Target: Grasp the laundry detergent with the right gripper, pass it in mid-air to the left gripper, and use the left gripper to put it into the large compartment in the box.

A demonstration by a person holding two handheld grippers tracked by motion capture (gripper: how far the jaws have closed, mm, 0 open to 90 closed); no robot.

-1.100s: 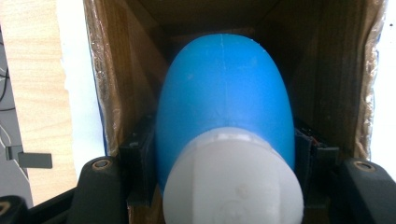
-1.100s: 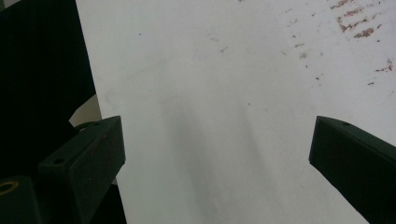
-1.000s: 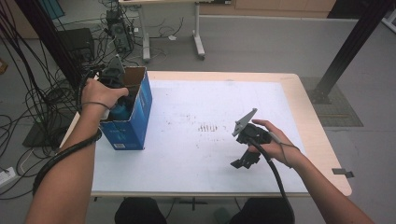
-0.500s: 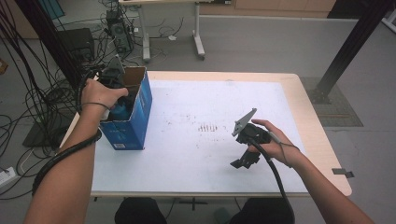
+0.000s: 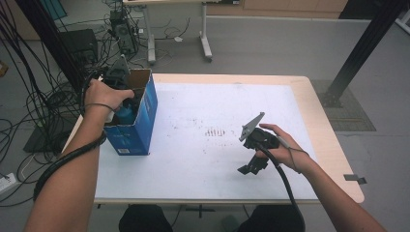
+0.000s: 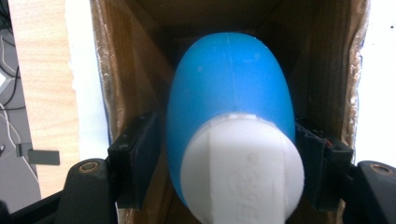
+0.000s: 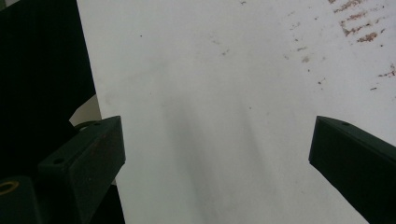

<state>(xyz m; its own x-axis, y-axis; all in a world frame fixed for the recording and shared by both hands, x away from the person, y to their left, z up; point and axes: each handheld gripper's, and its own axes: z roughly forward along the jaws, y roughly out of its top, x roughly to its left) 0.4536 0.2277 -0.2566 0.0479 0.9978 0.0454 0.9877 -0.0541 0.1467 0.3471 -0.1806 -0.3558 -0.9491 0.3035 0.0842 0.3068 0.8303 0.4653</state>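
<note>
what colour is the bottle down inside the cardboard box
Blue, with a white cap; the bottle shows best in the left gripper view, inside the box.

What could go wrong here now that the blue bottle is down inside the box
1. The blue bottle sits between the pads of the left gripper, whose jaws have just been opening; pulling out at an angle might snag its white cap and lift it.
2. The open box stands near the table edge, so a nudge from the hand could tip it.
3. The right gripper is open over the bare surface, not steadying the box.
</note>
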